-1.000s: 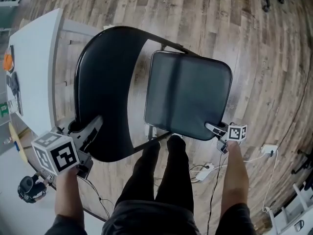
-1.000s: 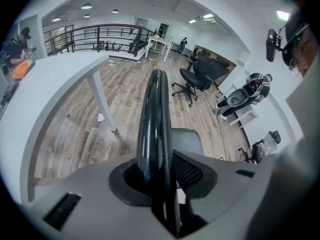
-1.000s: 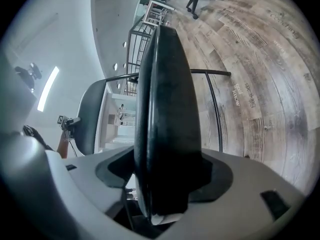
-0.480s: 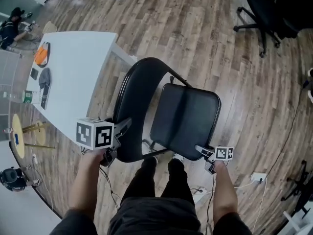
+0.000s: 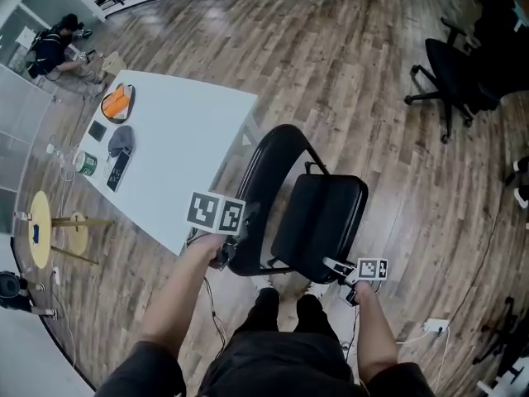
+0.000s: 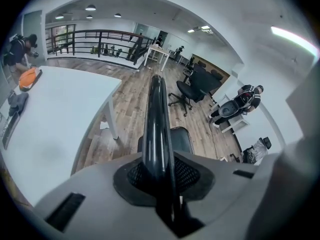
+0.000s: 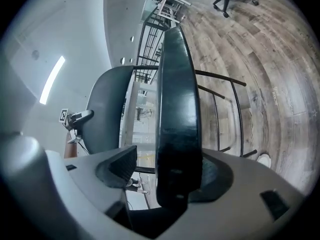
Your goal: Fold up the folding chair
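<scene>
Black folding chair [image 5: 318, 222] is over the wood floor [image 5: 372, 98], just beside the white worktop's [image 5: 182, 139] near edge. Its feet are hidden under the seat [image 5: 324, 213]. On the left gripper [image 6: 159, 171], the jaws have just been closing and clamp the backrest [image 6: 156, 119] rim. On the right gripper [image 7: 172, 174], the seat's front edge stands between the jaws, against one pad, with a gap at the other. Items at the worktop's far edge are too small to identify.

Folding chair [image 5: 318, 222] stands right of the table [image 5: 190, 147]; office chair [image 5: 450, 73] well behind.
</scene>
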`<state>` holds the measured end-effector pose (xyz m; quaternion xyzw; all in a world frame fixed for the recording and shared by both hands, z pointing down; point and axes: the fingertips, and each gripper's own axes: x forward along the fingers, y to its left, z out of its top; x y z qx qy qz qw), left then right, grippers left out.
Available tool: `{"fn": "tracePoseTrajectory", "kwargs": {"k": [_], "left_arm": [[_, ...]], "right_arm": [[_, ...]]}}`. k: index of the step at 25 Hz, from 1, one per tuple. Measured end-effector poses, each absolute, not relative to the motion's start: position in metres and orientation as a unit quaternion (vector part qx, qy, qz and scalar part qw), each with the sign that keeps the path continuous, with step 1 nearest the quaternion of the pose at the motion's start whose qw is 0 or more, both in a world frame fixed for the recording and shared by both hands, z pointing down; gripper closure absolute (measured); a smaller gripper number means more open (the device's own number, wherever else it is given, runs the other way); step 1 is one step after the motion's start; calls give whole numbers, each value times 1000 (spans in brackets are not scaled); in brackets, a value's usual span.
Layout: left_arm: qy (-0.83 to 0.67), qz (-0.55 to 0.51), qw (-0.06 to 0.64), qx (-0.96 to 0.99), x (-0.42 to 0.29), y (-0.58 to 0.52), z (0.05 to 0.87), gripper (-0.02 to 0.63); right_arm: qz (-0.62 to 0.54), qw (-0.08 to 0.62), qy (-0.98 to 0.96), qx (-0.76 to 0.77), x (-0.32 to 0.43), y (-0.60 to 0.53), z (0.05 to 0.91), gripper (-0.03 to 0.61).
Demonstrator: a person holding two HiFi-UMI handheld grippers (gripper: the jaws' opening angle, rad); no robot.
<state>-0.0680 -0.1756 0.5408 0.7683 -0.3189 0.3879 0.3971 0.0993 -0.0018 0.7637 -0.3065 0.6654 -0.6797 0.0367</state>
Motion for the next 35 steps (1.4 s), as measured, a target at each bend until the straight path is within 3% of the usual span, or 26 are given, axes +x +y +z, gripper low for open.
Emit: {"fn": "tracePoseTrajectory", "kwargs": {"k": [15,26,35], "left_arm": [[-324,385,395,768,-151,-215,517,543],[-323,380,398,770,-197,-236,512,545],[-322,379,399,770,-225,-250,514,546]], "right_arm": [[-672,40,677,-299,-45,-73,693,250],[-643,-13,701,-308,-129,-108,682,249],[-638,-14,710,-299,-176,-131,679,249]]}}
